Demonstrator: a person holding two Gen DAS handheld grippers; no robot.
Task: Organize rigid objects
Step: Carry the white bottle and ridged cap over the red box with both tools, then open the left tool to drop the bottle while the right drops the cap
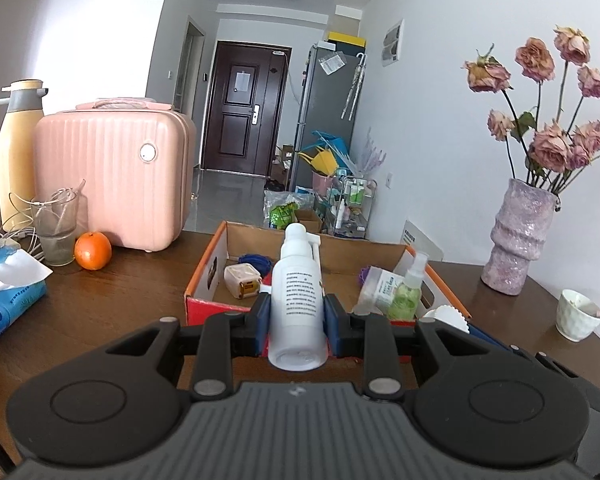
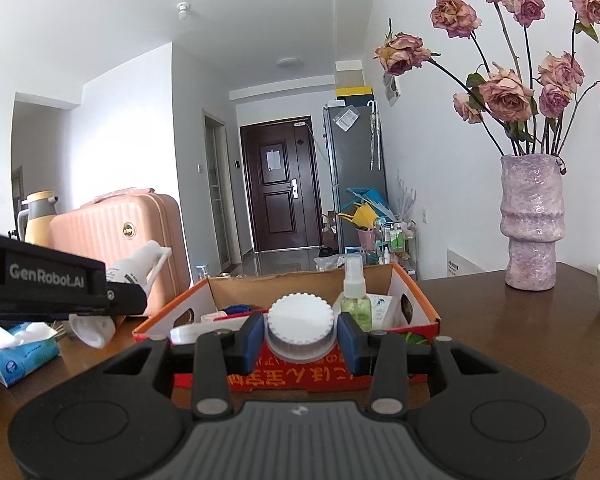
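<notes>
On the dark wooden table, the pink ribbed suitcase stands left of the open red-and-orange cardboard box. Just before the box, left tongs clamp a white plastic spray bottle; right tongs clamp a white ridged-lid jar.

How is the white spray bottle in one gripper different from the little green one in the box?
The white spray bottle is opaque, larger, and clamped in the left gripper. The green spray bottle is see-through, smaller, and stands free in the cardboard box. Both have white spray tops.
</notes>
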